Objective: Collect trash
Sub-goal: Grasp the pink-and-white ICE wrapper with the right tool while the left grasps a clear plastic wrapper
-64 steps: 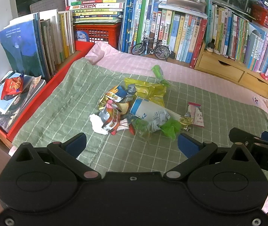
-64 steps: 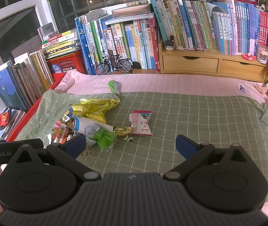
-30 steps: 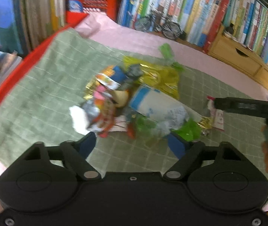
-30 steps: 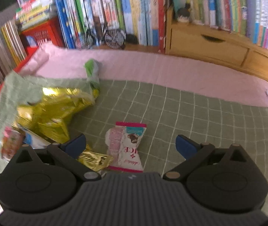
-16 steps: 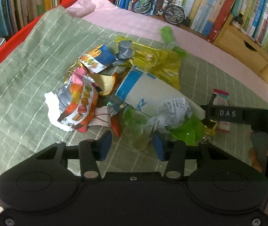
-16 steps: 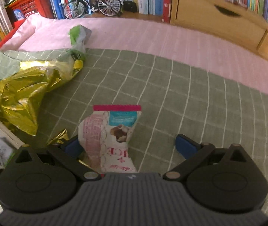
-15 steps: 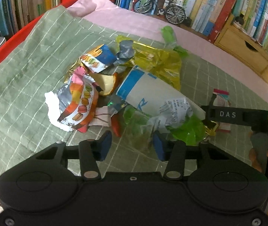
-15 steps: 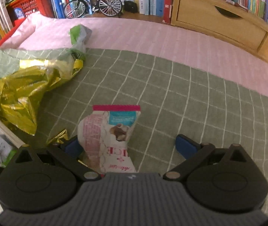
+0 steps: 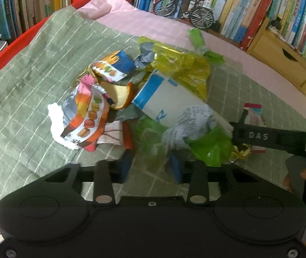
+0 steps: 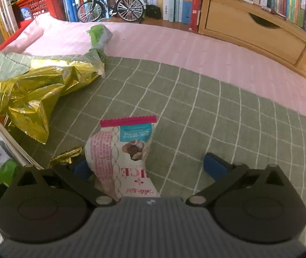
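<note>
Now both grippers sit low over the trash heap on the green checked cloth (image 9: pixel 30 99).

Left wrist view first: the left gripper (image 9: pixel 150 163) has its jaws closing around a clear green-tinted wrapper (image 9: pixel 150 137) at the near edge of the pile, the blue pads narrow either side of it, though actual contact is too blurred to call. Beyond lie a macaron-print packet (image 9: pixel 86 120), a white and blue paper cup (image 9: pixel 166 99) on its side, a gold foil bag (image 9: pixel 181 68), and a black bar lettered "DAS" (image 9: pixel 258 135) crossing from the right. Over to the right wrist view: the right gripper (image 10: pixel 146 165) stands wide apart, the pink and white wrapper (image 10: pixel 125 150) lying between the pads near the left one, untouched by the right. Its print reads "ICE", the rest too small. A red crate (image 10: pixel 39 6) sits among books, contents unclear.
</note>
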{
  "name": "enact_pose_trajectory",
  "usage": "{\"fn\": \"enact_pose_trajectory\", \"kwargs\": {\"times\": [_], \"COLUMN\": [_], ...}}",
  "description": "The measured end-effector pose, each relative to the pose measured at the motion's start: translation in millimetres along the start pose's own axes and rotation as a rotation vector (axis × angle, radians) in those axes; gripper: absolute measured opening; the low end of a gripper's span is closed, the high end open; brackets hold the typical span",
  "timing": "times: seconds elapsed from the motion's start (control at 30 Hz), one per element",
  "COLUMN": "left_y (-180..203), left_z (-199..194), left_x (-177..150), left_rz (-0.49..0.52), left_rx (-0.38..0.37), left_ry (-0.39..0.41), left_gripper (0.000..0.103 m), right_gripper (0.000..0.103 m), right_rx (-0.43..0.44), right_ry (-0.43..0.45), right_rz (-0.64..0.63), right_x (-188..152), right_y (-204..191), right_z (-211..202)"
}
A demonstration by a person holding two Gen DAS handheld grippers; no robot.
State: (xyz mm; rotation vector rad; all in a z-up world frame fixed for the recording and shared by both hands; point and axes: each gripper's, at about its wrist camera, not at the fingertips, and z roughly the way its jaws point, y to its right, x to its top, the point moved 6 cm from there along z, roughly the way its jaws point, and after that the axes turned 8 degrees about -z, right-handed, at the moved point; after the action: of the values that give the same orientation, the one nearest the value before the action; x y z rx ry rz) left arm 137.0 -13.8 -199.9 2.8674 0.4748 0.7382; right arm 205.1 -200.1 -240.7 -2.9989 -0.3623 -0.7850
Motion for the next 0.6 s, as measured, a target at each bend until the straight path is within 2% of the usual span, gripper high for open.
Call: {"fn": "enact_pose_trajectory", "kwargs": {"times": [0.03,0.13,0.23,0.3,0.4,0.6], "left_y": [0.6,3.1,6.4,8.0,8.6,7.8], "left_z": [-1.6,-9.9,-17.5,-21.2,-26.8,-41.3], "left_x": [0.3,2.7,3.9,3.4,2.0,-0.9], "left_rz": [-0.003,-0.007,0.000,0.007,0.003,-0.031], "left_rx": [-0.007,-0.024,-0.042,-0.047,-0.040,-0.029], "left_ry": [-0.004,0.019,0.028,0.029,0.031,0.058], "left_gripper": [0.025,0.024,0.022,0.022,0.021,0.021], "right_gripper": [0.103,0.092,0.075,0.053,0.049,0.049], "right_rx": [0.005,0.025,0.053,0.072,0.098,0.142], "right_ry": [-0.004,0.006,0.034,0.048,0.076,0.135], "right_rz": [0.001,0.023,0.046,0.050,0.049,0.023], "right_x": [0.3,0.4,-1.3,-2.6,-3.9,-1.5], "right_y": [0.1,1.5,1.7,0.4,-2.3,-2.7], "right_z": [-0.4,-5.9,-16.7,-23.2,-35.1,-59.3]}}
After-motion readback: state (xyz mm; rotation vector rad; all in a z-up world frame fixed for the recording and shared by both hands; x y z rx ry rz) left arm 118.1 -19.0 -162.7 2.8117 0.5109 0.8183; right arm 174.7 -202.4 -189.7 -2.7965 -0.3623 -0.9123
